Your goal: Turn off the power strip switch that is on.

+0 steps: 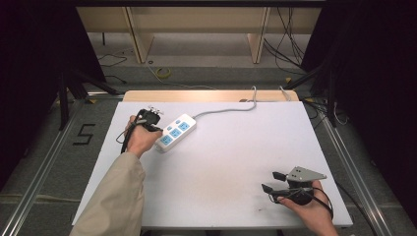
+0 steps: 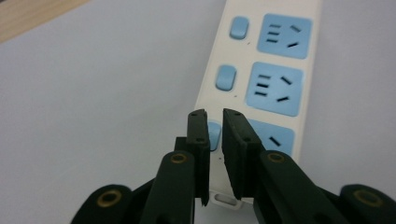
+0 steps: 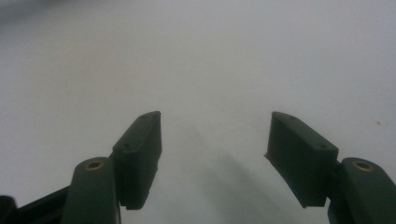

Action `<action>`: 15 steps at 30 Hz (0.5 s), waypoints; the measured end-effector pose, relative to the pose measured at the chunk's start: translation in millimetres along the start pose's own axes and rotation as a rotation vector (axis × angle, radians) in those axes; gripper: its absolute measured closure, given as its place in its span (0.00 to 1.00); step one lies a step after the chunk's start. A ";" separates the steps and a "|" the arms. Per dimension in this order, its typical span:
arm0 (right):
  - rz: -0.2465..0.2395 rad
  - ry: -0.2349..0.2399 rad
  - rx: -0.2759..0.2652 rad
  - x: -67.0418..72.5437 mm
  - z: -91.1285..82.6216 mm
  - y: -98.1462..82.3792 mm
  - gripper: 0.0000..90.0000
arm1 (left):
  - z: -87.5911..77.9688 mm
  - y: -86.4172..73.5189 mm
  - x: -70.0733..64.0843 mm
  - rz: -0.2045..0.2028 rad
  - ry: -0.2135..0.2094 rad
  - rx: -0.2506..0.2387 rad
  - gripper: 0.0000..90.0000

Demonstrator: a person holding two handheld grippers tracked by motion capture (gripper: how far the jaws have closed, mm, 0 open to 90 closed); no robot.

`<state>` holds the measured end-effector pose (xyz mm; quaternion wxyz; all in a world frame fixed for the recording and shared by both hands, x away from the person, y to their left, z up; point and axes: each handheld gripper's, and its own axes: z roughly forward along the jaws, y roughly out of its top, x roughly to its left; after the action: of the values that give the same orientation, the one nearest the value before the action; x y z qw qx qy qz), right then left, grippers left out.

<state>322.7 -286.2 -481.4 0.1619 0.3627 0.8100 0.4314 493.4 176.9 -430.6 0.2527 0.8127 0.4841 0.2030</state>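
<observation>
Right at the tips of the left gripper [image 2: 214, 114]: a small blue switch [image 2: 214, 135] on the white power strip [image 2: 212, 56], seen through a thin gap. Jaws nearly together, nothing pinched. Just past the tips, two more blue switches and blue sockets in a row. Farther off, a grey cord [image 1: 223, 110] running to the far edge of the white table [image 1: 221, 172]. Well apart, near the front edge, the right gripper [image 3: 215, 135], jaws wide, nothing held.
</observation>
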 end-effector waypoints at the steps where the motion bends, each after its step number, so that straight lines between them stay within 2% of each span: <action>1: 0.001 0.001 0.000 0.0 0.0 0.0 0.40 | -5.0 -2.4 -1.4 0.004 -0.016 -0.018 0.84; 3: -0.001 0.001 -0.002 0.1 0.0 0.0 0.40 | -15.0 -8.8 -4.5 0.003 -0.034 -0.059 0.79; 6: -0.005 0.002 -0.002 0.2 0.1 0.0 0.40 | -30.7 -21.6 -10.0 -0.028 -0.066 -0.129 0.66; 9: 0.000 0.000 -0.002 0.2 -0.2 -0.1 0.40 | -43.0 -40.6 -19.7 -0.019 -0.098 -0.182 0.55; 11: 0.001 -0.001 0.000 -0.1 -0.1 -0.2 0.40 | -48.0 -56.5 -26.1 -0.017 -0.112 -0.196 0.47; 13: 0.002 0.000 -0.001 -0.1 0.0 -0.3 0.40 | -50.3 -73.9 -33.1 -0.034 -0.121 -0.194 0.43; 15: -0.001 0.000 0.001 -0.3 0.3 -0.4 0.40 | -52.2 -91.4 -40.2 -0.029 -0.125 -0.195 0.39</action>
<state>322.9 -286.3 -481.9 0.1618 0.3624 0.8105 0.4309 382.8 189.2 -448.3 0.3635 0.7882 0.4570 0.1943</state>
